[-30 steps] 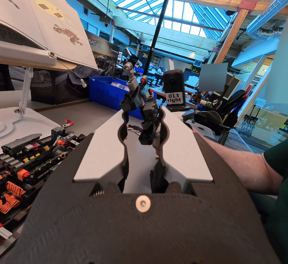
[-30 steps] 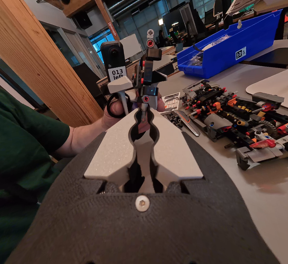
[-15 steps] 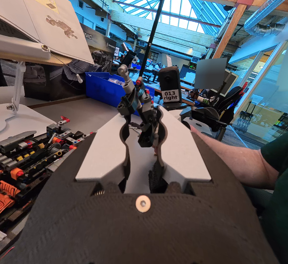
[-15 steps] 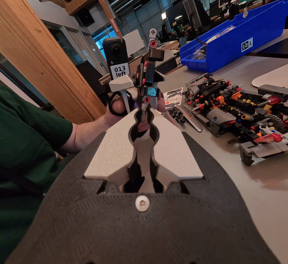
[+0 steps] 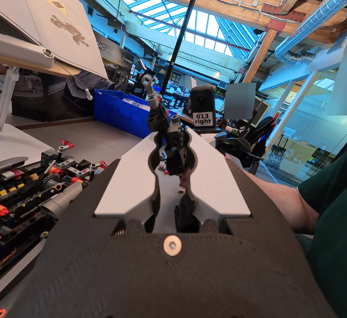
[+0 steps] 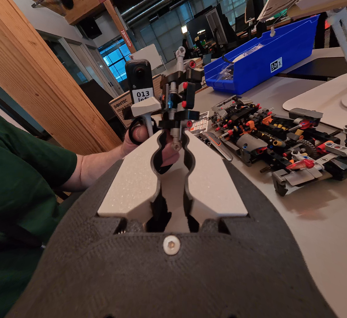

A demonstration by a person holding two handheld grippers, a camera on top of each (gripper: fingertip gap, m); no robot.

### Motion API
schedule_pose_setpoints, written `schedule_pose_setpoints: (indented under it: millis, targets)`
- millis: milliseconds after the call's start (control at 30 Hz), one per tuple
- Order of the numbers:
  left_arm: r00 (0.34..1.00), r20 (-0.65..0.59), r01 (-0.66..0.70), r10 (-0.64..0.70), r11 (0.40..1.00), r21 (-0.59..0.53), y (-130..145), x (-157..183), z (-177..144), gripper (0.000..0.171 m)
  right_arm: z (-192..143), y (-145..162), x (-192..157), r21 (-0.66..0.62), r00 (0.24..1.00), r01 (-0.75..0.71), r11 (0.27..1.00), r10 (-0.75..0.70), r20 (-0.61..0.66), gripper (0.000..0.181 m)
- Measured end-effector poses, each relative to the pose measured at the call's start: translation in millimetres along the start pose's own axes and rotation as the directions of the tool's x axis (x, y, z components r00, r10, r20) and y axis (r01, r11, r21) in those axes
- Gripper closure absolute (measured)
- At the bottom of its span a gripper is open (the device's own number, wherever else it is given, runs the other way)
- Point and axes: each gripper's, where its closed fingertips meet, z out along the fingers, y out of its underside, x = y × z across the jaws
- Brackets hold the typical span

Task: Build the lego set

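Note:
A small black and grey lego subassembly (image 5: 165, 121) with red pins and a grey shock absorber is held up in the air between both grippers. My left gripper (image 5: 170, 136) is shut on its lower black part. The subassembly also shows in the right wrist view (image 6: 176, 98), with the left gripper's finger (image 6: 146, 106) against its left side. My right gripper (image 6: 173, 134) faces it. Its jaws stand slightly apart around the shock absorber's lower grey end, with a gap on each side. The large black, grey and orange car chassis (image 6: 272, 136) lies on the table, and it shows at the left in the left wrist view (image 5: 37, 183).
A blue parts bin (image 6: 262, 64) stands at the table's far side. An open instruction booklet (image 5: 47, 14) sits on a white stand. A sticker sheet (image 6: 199, 125) and a loose grey panel (image 6: 216, 143) lie by the chassis. A wooden post (image 6: 47, 83) stands off the table. Less than 4 cm separates the two grippers' tips. Both grippers' tips are roughly 20 centimetres from the loose grey panel (image 6: 216, 143).
The subassembly has turned, so its shock absorber now shows side-on to the right wrist view. My left jaws have closed in. My right jaws have opened a little.

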Motion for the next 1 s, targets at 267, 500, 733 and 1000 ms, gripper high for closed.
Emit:
schedule_pose_setpoints:
  millis: [267, 500, 733, 1000]
  targets:
    - [1.000, -0.013, 0.003, -0.003, 1.000, 0.014, -2, 2, 1, 0.152, -6, -10, 2, 0.088, 0.995, -0.092, 0.992, 0.087, 0.050, 0.163]
    - [1.000, -0.027, 0.003, -0.003, 1.000, 0.015, -2, 5, 1, 0.152, -17, -21, 10, 0.150, 0.991, -0.132, 0.980, 0.126, 0.048, 0.155]
    - [0.999, -0.042, 0.009, -0.009, 1.000, -0.005, 4, 8, 5, 0.153, -12, -20, 4, 0.142, 0.988, -0.142, 0.980, 0.131, 0.082, 0.156]
    - [0.998, -0.057, 0.024, -0.025, 1.000, -0.018, 9, 10, 8, 0.152, -16, -23, 2, 0.159, 0.981, -0.169, 0.973, 0.151, 0.118, 0.168]
